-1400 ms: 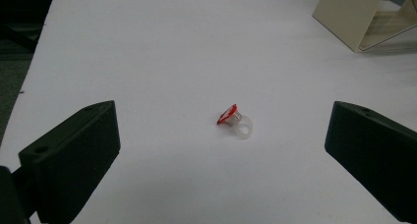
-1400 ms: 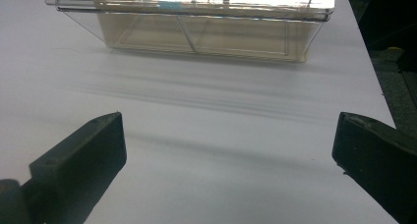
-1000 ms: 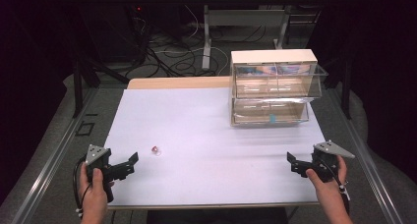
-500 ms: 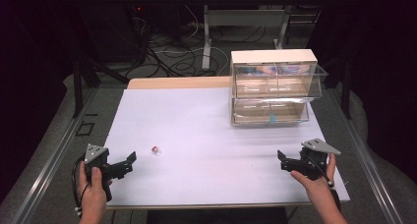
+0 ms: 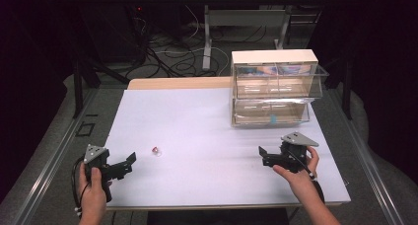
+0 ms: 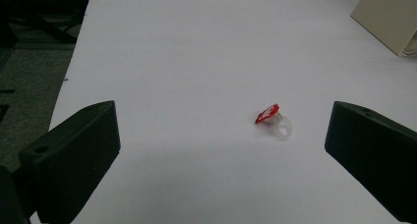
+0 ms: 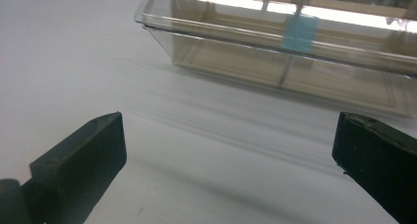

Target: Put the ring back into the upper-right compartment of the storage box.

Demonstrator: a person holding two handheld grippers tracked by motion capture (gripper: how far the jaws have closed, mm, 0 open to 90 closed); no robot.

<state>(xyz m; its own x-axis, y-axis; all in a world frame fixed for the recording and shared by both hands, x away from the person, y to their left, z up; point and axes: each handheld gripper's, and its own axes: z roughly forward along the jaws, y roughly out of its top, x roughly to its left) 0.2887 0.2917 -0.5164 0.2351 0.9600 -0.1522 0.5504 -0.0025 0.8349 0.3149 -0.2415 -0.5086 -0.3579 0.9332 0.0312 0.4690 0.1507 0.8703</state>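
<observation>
Since a second ago, right gripper (image 5: 263, 155) has slid inward, jaws apart, facing the clear drawer unit (image 5: 274, 92); its lower drawer holds something blue. Left gripper (image 5: 129, 162), jaws apart, faces the ring (image 6: 273, 120) just ahead.

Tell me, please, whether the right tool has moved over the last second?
Yes. The right tool has shifted left, inward from the table's right edge, now lying below the drawer box.

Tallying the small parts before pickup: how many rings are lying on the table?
1. A small clear ring with a red top lies on the white table, just ahead of the left hand-held gripper. More may be hidden inside the drawer cabinet.
</observation>
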